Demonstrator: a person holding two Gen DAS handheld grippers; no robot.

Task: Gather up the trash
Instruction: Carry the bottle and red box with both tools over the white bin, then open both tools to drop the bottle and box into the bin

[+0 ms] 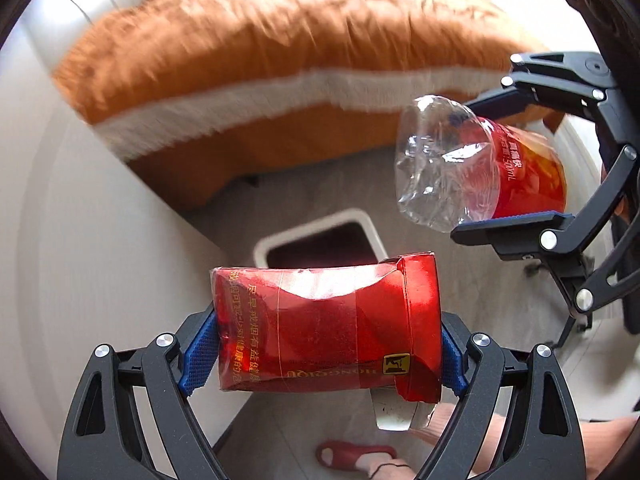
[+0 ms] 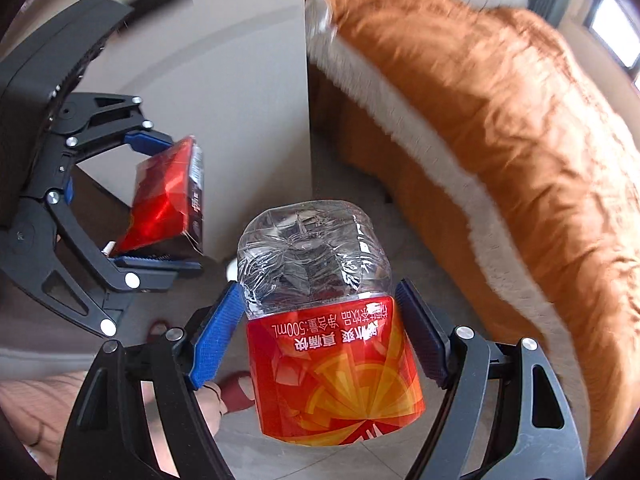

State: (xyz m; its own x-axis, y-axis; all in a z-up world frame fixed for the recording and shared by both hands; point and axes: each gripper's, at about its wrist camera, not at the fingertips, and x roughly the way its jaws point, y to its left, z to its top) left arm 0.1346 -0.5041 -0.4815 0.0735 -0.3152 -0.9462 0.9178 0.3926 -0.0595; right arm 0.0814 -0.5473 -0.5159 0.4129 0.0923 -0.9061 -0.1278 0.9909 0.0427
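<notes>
Bedding: large rust-orange plush blanket with a cream band (image 1: pixel 280 40), heaped over a bed, filling the upper part of both wrist views, blurred.
Furniture: pale off-white panel with a straight edge (image 2: pixel 248 92), standing between bed and grippers.
Floor: grey tiled floor (image 1: pixel 304 432), seen far below; a foot in a red slipper (image 1: pixel 352 456) at the bottom edge.
Bin: small white-rimmed rectangular trash bin with a dark inside (image 1: pixel 320 240), on the floor, partly hidden behind the pack, lying below and ahead of both grippers.
Bottle: crumpled clear plastic bottle with a red and orange label (image 2: pixel 324 320), held base-forward, tilted steeply down, up in the air and not yet over the bin mouth as far as can be judged.
Pack: crushed red cigarette pack in clear wrap with gold lettering (image 1: pixel 328 328), held crosswise, also in the air, just above the near rim of the bin in the left wrist view.
Right gripper (image 2: pixel 320 332): black frame, blue pads clamped on the bottle at the top of its label.
Left gripper (image 1: pixel 328 352): blue pads pressed on both short ends of the pack, wide but gripping.
Step in hand: carrying both pieces of trash down toward the bin, judged from the steep downward aim.
Next move: centring each item over the dark opening, then parting the jaws; bottle is wide against the small mouth, so one item at a time seems safer.
</notes>
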